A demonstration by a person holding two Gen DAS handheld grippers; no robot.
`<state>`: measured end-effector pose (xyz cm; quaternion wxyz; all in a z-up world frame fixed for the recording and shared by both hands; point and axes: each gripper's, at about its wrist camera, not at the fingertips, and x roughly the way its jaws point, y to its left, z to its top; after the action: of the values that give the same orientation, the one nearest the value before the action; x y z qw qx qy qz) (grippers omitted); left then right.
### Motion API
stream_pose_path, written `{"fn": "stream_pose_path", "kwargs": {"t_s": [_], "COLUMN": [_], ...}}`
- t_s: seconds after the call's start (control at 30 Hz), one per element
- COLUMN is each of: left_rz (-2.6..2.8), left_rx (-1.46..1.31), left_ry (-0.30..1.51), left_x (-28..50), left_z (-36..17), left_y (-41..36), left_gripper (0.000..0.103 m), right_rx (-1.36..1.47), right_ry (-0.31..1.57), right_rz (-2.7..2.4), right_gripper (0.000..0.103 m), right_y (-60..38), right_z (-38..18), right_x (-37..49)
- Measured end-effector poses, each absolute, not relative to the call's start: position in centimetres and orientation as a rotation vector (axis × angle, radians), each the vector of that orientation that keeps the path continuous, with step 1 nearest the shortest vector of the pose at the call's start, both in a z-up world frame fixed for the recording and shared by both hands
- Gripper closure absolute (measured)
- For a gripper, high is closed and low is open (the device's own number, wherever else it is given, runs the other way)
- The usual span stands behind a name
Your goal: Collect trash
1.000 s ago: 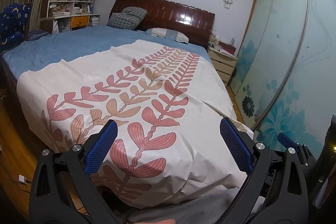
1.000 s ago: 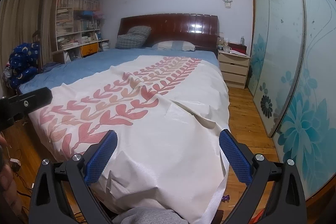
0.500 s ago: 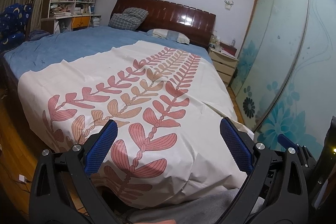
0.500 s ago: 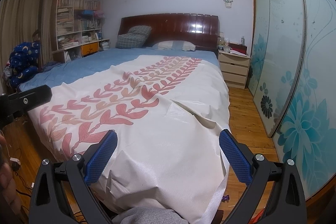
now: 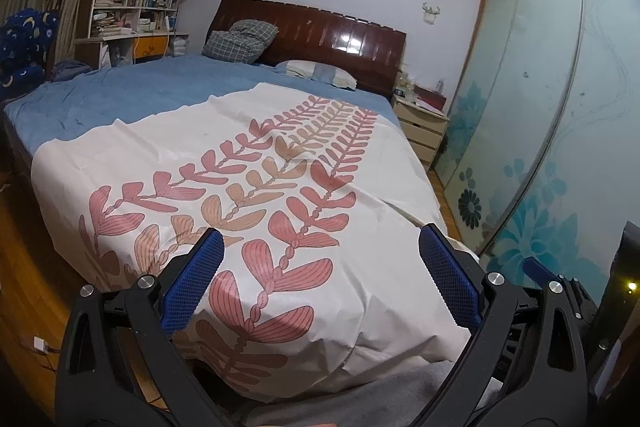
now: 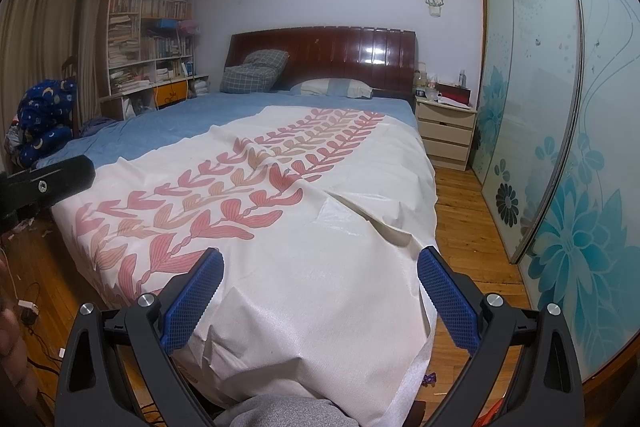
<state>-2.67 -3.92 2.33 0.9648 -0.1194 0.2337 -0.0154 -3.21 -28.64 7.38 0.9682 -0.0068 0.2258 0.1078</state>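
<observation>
We hold both grippers at the foot of the bed (image 6: 132, 143), looking up its length toward the headboard. The left gripper (image 5: 318, 279) has its blue pads spread wide with nothing between them, and the right gripper (image 6: 320, 297) is just the same, jaws apart and empty. Between them lies the cream bedspread (image 5: 304, 155) with its red leaf print, and on it we spot no trash at all. The only likely scraps show in the right view: a small purple bit (image 6: 430, 379) on the wooden floor (image 6: 468, 223) by the bed's near right corner, with something orange-red (image 6: 493, 411) low at the frame's edge, too clipped to name. Both lie below and to the right of the right gripper, so that hand looks nearer and would have to tip down and swing right, past the hanging cloth. Over on the left, a white plug and cables (image 6: 27, 305) lie on the floor, which we judge are not trash
</observation>
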Motion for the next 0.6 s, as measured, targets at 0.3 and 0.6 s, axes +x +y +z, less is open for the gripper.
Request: {"fn": "stream_pose_path", "kwargs": {"t_s": [0.3, 0.6], "left_rz": [-0.027, -0.024], "left_rx": [-0.252, -0.250], "left_ry": [0.479, 0.474], "left_x": [-2.66, -2.73], "left_z": [2.47, 2.46], "left_y": [-3.43, -3.36], "left_gripper": [0.006, 0.006], "right_rx": [-0.024, -0.034], "right_ry": [0.451, 0.449], "right_rz": [0.221, 0.220], "right_gripper": [0.007, 0.007], "right_y": [-28.49, -28.32], "right_z": [7.59, 7.62], "right_x": [-3.30, -3.40]}}
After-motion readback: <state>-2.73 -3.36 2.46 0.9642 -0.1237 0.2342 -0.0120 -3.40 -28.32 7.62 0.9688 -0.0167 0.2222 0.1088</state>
